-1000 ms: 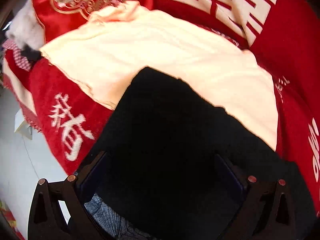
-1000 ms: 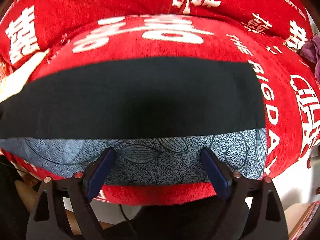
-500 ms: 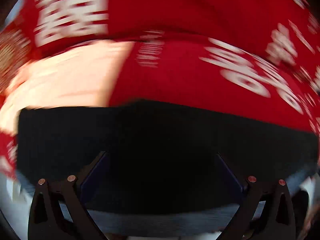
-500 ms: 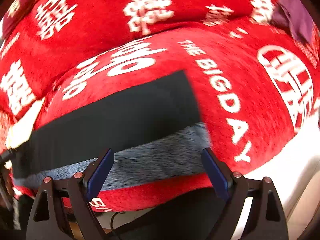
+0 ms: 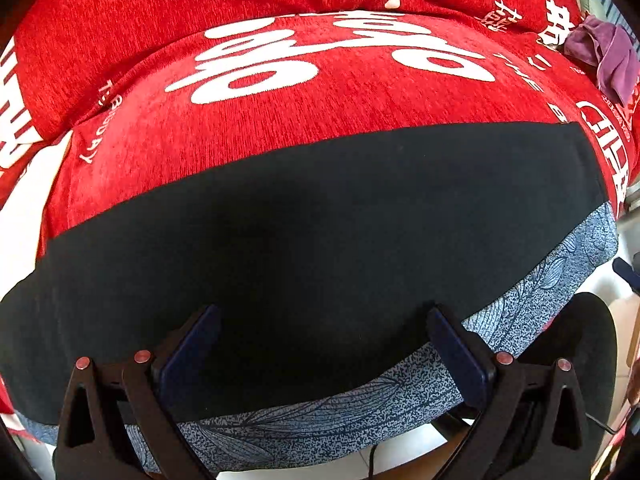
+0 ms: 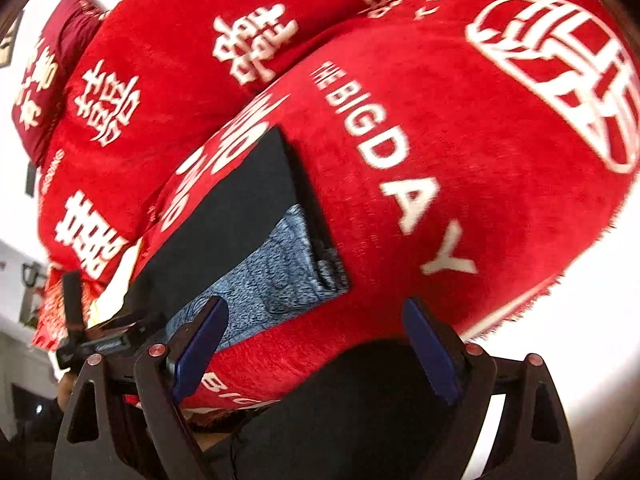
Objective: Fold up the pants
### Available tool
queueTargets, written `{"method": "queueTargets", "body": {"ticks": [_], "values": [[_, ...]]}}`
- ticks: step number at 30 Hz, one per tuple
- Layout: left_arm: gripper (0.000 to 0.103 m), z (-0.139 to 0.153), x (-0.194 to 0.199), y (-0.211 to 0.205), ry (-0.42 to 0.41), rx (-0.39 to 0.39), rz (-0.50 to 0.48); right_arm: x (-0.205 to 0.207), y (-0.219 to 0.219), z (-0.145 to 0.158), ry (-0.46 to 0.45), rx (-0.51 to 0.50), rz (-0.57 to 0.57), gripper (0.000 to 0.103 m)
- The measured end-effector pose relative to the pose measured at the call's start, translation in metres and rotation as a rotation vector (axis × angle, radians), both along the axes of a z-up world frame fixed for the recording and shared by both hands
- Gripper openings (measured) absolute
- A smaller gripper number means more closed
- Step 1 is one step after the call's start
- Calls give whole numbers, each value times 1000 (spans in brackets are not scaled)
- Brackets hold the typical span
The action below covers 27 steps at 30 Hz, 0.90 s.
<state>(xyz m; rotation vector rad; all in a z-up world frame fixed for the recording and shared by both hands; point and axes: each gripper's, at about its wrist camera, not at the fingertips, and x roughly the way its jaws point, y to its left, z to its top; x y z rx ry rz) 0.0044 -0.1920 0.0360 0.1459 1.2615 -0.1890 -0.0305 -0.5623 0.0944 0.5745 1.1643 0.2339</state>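
The left gripper point(image 5: 322, 328) points steeply down with its two blue pads point(image 5: 190, 344) spread wide and nothing clamped between them. Directly under and ahead of it lie the pants point(image 5: 320, 240), spread flat in a long dark band across the red blanket point(image 5: 320, 112). One side shows plain black; along the edge nearest the gripper runs a strip of blue-grey fabric with a leaf pattern. Beyond the pants the blanket carries big white lettering, and farther off to the right a purple cloth point(image 5: 604, 56) sits crumpled on it. At the far left, a pale cloth point(image 5: 28, 192) shows beside the blanket.

The right gripper point(image 6: 316, 332) also stands wide, its pads point(image 6: 430, 350) holding nothing, over the blanket's near edge. The end of the pants point(image 6: 256, 216) lies ahead and to the left of it, clear of both pads, black layer on top and the blue-grey layer showing nearer. Low at the left, the other gripper's black frame is partly visible. Farther ahead and to the right the blanket point(image 6: 460, 140) bears the words "THE BIG DAY" and a round white emblem.
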Motion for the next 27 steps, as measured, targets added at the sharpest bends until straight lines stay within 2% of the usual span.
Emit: {"method": "queueTargets", "body": {"ticks": [2, 4, 6, 9, 13, 17, 19, 20, 23, 27], "values": [[103, -1, 2, -1, 6, -1, 5, 8, 3, -8, -13, 21, 47, 91], [103, -3, 3, -4, 8, -1, 9, 18, 3, -22, 9, 73, 73, 86], [103, -4, 4, -3, 7, 3, 10, 25, 4, -36, 38, 179, 98, 61], [103, -5, 3, -3, -3, 13, 21, 22, 7, -40, 11, 184, 117, 61], [103, -6, 2, -3, -13, 17, 29, 21, 10, -46, -19, 280, 133, 61], [103, -6, 2, -3, -18, 14, 28, 31, 18, -50, -56, 326, 122, 60], [103, -6, 3, -3, -19, 10, 25, 37, 13, -52, -46, 359, 96, 39], [103, -6, 3, -3, -20, 9, 26, 40, 15, -52, -33, 335, 96, 18], [103, -7, 3, -5, -29, 22, 26, 42, 24, -44, -25, 250, 107, 15], [103, -6, 5, -7, -30, 27, 15, 39, 40, 1, -105, 148, 106, 14]]}}
